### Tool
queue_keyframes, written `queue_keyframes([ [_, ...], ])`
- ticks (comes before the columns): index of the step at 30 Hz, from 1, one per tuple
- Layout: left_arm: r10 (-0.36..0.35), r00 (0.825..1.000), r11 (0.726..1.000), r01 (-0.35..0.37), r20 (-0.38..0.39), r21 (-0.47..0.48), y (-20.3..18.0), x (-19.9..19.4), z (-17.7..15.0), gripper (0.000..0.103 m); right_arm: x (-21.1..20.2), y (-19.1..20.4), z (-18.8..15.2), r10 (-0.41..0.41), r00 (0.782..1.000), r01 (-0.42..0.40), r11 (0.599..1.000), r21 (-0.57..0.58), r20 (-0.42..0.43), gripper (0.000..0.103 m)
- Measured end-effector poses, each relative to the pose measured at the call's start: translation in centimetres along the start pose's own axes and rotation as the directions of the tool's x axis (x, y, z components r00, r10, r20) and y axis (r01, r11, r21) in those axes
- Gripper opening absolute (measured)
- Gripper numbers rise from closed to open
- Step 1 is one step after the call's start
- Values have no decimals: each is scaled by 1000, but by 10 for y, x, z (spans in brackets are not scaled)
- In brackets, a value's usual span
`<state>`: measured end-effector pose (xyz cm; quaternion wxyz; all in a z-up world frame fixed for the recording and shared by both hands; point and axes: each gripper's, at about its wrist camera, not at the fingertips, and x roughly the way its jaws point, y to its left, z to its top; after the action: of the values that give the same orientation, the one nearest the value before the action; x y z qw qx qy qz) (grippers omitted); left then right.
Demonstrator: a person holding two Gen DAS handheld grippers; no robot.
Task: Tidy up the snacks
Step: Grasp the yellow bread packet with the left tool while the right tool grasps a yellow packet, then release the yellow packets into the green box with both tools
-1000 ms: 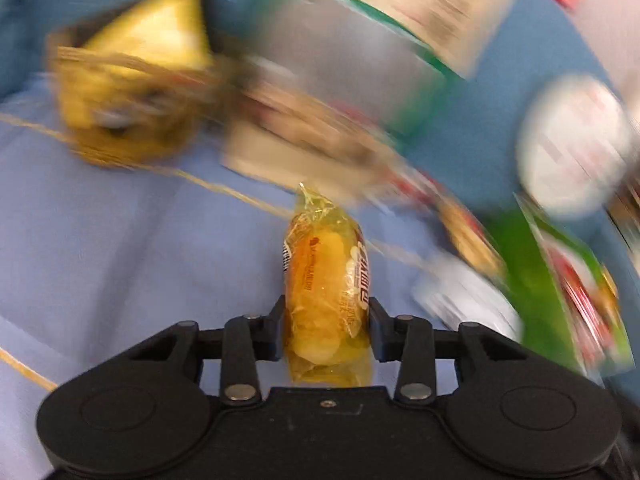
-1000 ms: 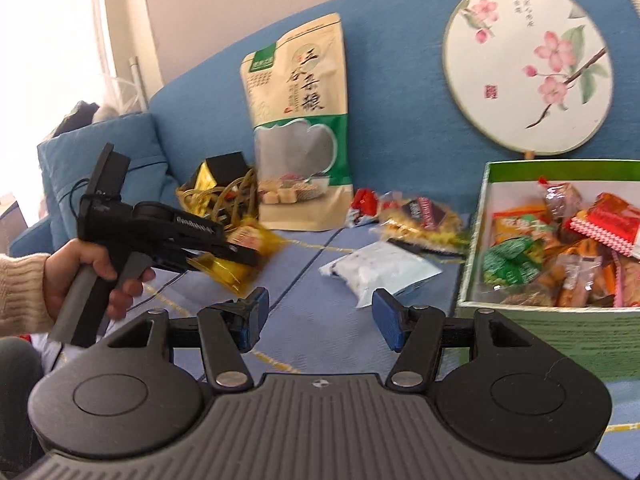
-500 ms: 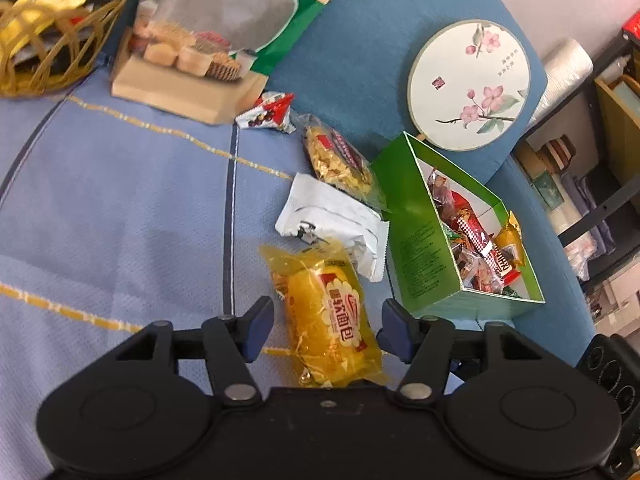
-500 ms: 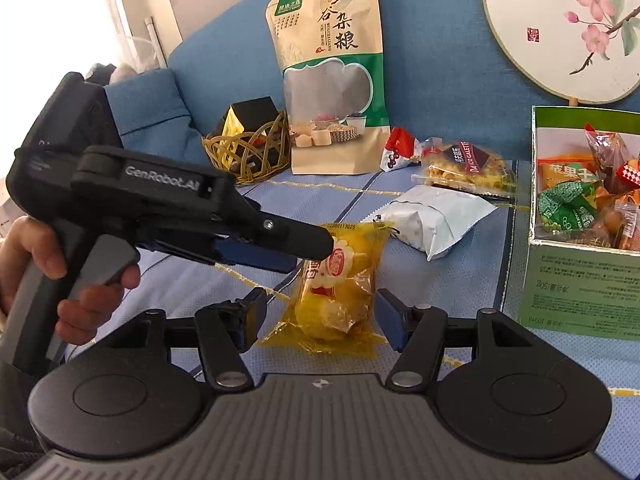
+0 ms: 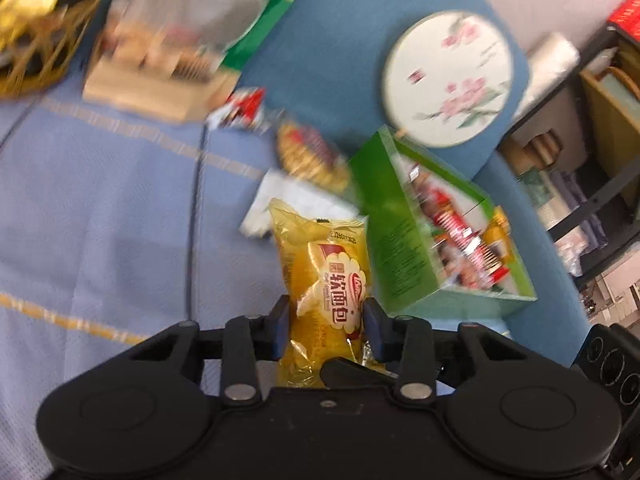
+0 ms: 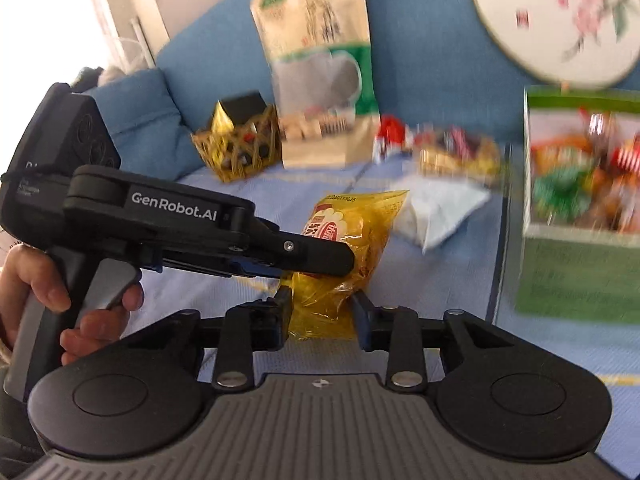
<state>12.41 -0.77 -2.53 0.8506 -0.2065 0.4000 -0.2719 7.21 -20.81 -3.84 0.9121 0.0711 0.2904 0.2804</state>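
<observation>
A yellow bread packet (image 5: 328,272) sits between the fingers of my left gripper (image 5: 326,320), whose jaws are closing and pinch its sides. In the right wrist view, a hand (image 6: 48,280) holds the left gripper (image 6: 336,268) from the left, across the packet (image 6: 352,224). My right gripper (image 6: 322,314) is closing too, its pads against the packet's crinkled near end. The green box (image 5: 400,248) full of wrapped snacks stands just right of the packet, and its wall (image 6: 580,272) shows in the right wrist view.
On the blue couch lie a white packet (image 6: 440,208), a nut packet (image 6: 460,152) and a red sweet (image 6: 390,136). A tall grain bag (image 6: 320,60) and a wicker basket (image 6: 240,148) stand at the back. A round fan (image 6: 560,20) leans behind the box.
Half a second ago the left jaws stood open around the packet; now they have closed on it. The right jaws have also closed in, onto its near end.
</observation>
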Motion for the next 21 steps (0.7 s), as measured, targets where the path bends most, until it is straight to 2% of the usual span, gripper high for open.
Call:
queue_keyframes([
  [5, -63, 996, 996, 59, 62, 72, -34, -9, 23, 11, -29, -3, 12, -46, 986, 53, 998, -39, 158, 55],
  [9, -101, 992, 988, 91, 73, 127, -62, 4, 37, 11, -43, -19, 19, -95, 967, 102, 995, -14, 235, 55],
  [13, -129, 989, 977, 114, 71, 182, -87, 25, 47, 12, -55, -39, 24, -152, 946, 152, 988, 24, 286, 55],
  [17, -157, 986, 972, 143, 61, 188, -103, 52, 57, 12, -59, -57, 28, -218, 922, 219, 975, 34, 321, 55],
  [21, -147, 988, 975, 135, 55, 176, -110, 83, 71, 12, -47, -81, 35, -263, 907, 253, 965, 72, 330, 55],
])
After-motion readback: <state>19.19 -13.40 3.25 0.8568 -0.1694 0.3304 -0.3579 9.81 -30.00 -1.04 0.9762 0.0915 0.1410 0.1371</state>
